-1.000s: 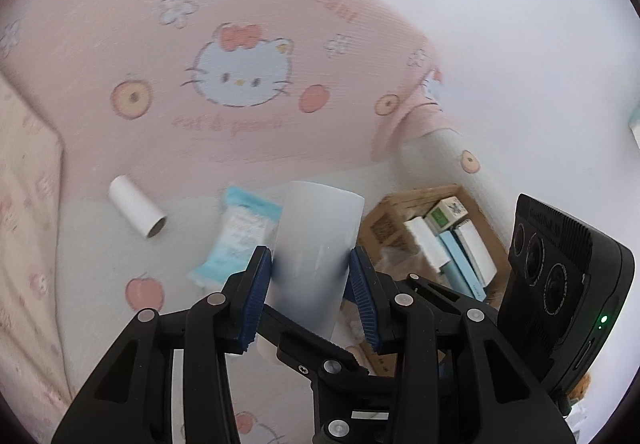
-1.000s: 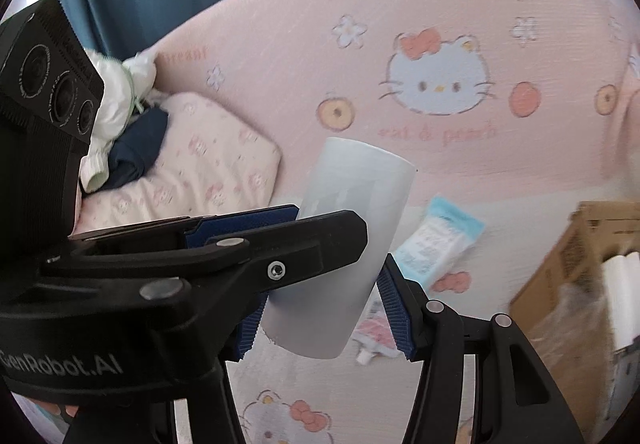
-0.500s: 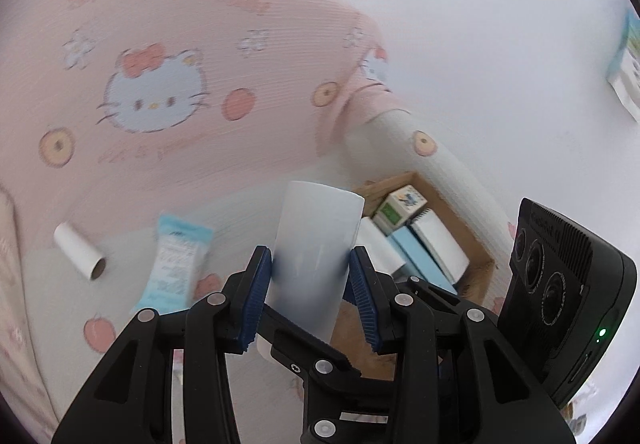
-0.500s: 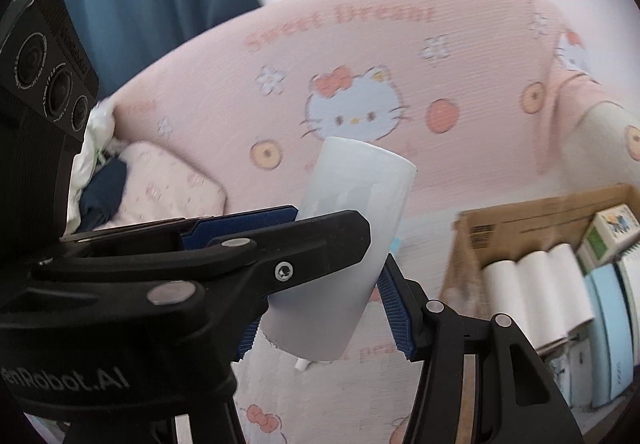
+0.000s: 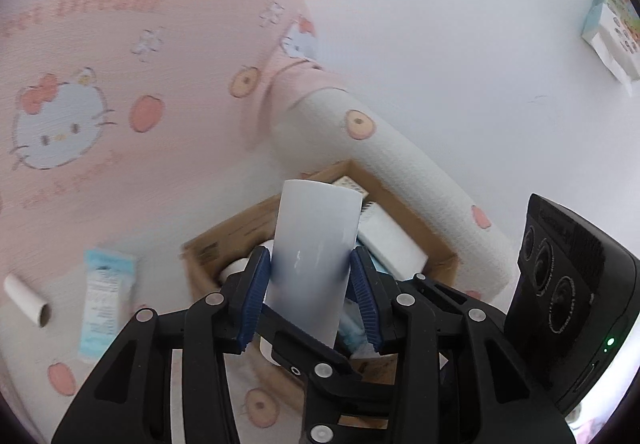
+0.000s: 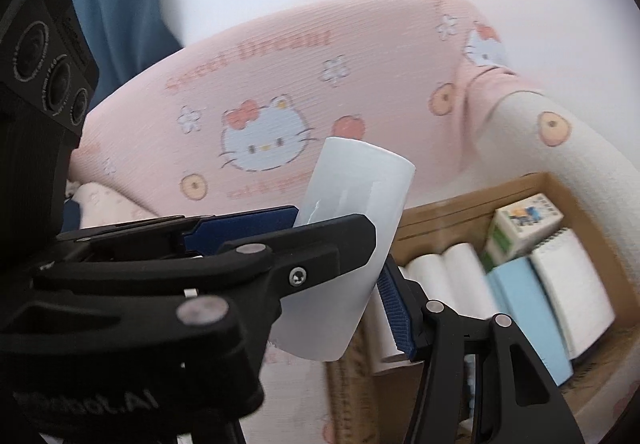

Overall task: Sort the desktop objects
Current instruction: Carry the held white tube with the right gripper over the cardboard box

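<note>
Hanging in the air right in front of the open box [image 5: 224, 240], that's the white cup [image 5: 320, 228], and the left gripper [image 5: 310, 276] has it squeezed between its two blue pads [image 5: 254, 292], one on each side of the lower half. The cup stands nearly upright in that view, leaning a touch to the right.

Over to the right wrist view: the same cup [image 6: 360, 188] leans right, and the right gripper [image 6: 352, 268] looks clamped on it too. A blue pad [image 6: 394, 308] presses against its right edge and a black finger [image 6: 320, 244] crosses its front.

The box [image 6: 472, 200] sits on the bedding against a white bolster [image 5: 400, 172]. Inside, white rolls [image 6: 444, 276] lie side by side at the left. A blue pack [image 6: 524, 308] comes next, then a spiral notebook [image 6: 572, 284], with a small carton [image 6: 524, 220] at the back.

Out on the bedding left of the box lies a pale blue packet [image 5: 104, 296]. A cardboard tube [image 5: 26, 300] lies further left, apart from it. Behind it all rises a pink cat-print cushion [image 5: 60, 124].
</note>
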{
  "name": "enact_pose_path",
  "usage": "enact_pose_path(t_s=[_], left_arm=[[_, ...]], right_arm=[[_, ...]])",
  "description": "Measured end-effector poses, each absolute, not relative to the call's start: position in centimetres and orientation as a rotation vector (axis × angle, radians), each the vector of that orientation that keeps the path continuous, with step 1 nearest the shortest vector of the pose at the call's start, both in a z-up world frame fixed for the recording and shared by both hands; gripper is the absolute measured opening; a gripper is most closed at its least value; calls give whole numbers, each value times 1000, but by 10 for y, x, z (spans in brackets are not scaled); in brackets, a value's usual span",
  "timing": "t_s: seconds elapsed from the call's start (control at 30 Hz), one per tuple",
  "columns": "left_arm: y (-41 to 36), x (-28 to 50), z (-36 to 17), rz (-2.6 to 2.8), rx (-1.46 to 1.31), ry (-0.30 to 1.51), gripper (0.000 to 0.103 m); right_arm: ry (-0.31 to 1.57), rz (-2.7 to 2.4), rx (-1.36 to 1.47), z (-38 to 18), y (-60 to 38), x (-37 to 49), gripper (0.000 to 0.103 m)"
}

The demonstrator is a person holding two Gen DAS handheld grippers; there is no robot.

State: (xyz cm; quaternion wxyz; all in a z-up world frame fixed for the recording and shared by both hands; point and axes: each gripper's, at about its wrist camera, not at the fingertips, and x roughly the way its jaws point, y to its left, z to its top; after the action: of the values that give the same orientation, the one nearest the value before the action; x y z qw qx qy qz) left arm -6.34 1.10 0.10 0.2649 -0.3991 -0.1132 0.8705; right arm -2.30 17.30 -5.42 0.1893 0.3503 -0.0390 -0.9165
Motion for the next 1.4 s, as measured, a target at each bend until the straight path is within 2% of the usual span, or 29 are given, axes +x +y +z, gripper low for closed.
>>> enact_pose_path(t_s=[0.2, 0.4, 0.57, 0.7, 0.93, 1.27, 1.4], left_arm=[[29, -84, -15, 2260, -1157, -386, 45], [47, -95, -32, 2248, -1213, -365, 45], [49, -113, -40, 2200, -1263, -445, 45], [53, -124, -43, 2178, -1273, -476, 45], [61, -149, -61, 2109, -1380, -531, 45], [46, -169, -108, 1950, -1523, -768, 45], [43, -175, -114, 1957, -1546, -778, 45]], right_arm=[[-50, -2578, 1057, -58, 195, -34, 52], [-29, -2518, 1141, -76, 211, -49, 52], [-94, -2496, 1174, -82, 225, -61, 52], [-215, -2450, 1193, -82, 243, -74, 52], [-218, -2387, 1283, -92, 255, -97, 52], [16, -2298, 1483, -113, 241, -124, 46], [126, -2270, 1524, -120, 231, -134, 45]])
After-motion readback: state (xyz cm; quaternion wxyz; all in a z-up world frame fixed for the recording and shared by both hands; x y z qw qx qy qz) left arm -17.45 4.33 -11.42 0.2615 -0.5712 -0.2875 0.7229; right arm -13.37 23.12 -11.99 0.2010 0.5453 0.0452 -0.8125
